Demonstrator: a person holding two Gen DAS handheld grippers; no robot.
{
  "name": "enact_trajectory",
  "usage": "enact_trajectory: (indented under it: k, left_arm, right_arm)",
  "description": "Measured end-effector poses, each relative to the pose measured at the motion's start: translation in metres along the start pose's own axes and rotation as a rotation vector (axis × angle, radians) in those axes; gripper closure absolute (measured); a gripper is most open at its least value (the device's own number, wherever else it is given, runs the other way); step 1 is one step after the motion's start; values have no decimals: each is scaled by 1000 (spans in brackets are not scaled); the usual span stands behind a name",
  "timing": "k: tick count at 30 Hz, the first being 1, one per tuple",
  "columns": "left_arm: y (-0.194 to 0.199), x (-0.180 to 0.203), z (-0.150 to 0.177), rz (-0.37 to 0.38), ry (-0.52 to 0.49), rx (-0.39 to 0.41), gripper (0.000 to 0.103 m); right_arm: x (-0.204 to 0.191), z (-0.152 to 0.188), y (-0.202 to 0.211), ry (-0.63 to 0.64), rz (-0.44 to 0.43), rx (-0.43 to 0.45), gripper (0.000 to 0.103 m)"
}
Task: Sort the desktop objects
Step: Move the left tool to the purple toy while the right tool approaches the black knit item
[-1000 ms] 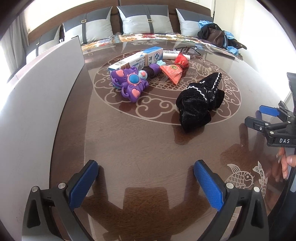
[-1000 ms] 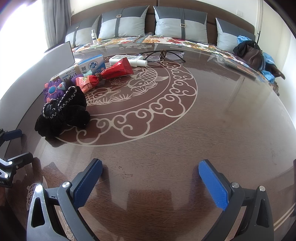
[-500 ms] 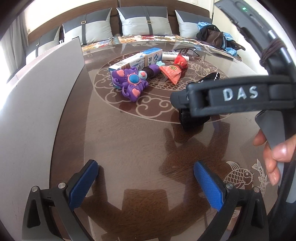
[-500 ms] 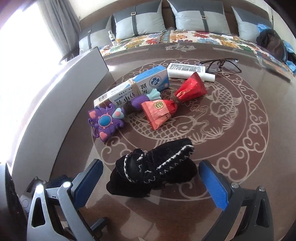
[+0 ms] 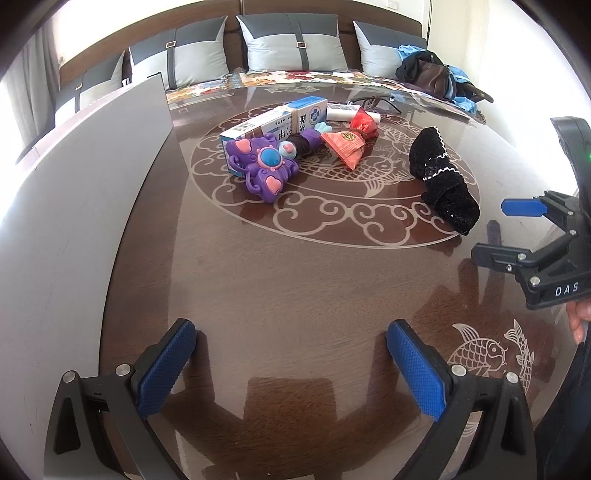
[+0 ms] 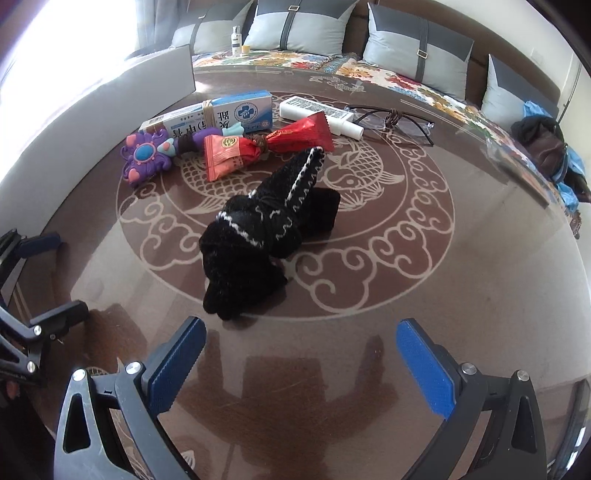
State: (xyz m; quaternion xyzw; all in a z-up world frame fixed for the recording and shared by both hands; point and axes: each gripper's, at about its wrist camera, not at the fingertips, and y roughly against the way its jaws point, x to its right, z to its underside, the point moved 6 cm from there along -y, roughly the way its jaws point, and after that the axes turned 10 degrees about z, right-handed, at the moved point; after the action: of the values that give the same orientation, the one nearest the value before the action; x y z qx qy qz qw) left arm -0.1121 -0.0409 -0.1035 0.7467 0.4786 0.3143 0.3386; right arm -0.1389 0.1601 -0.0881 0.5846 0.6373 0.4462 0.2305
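Observation:
A black knitted bundle with white stitching [image 6: 266, 236] [image 5: 441, 181] lies on the round brown table [image 5: 280, 288]. Behind it lie a purple toy [image 5: 264, 166] [image 6: 147, 157], a blue-and-white box [image 5: 277, 120] [image 6: 218, 112], orange and red packets tied together [image 5: 351, 142] [image 6: 266, 147], a white tube [image 6: 319, 114] and glasses [image 6: 391, 120]. My left gripper [image 5: 291, 363] is open and empty over bare table near the front. My right gripper [image 6: 301, 367] is open and empty, just short of the black bundle; it also shows at the right edge of the left wrist view [image 5: 506, 230].
A grey board [image 5: 74, 206] stands along the table's left side. A sofa with grey cushions [image 5: 295, 44] runs behind the table, with a dark bag and blue cloth [image 5: 432, 74] on it. A small bottle [image 6: 235, 36] stands at the back.
My right gripper swung left toward the black bundle, crossed in front of the left camera, and now sits at that view's right edge. The black bundle lies turned differently. The left gripper stayed still.

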Motion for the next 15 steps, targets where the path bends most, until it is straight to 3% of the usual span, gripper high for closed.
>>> enact_trajectory:
  k: [5, 8, 15]
  left_arm:
    - [-1, 0, -1, -5, 4, -2, 0]
    - [-8, -1, -11, -11, 17, -17, 0]
    - [-53, -18, -76, -18, 37, -58, 0]
  right_arm:
    - [6, 10, -2, -71, -36, 16, 0]
    - [7, 11, -2, -99, -23, 69, 0]
    - [8, 9, -5, -103, -19, 76, 0]
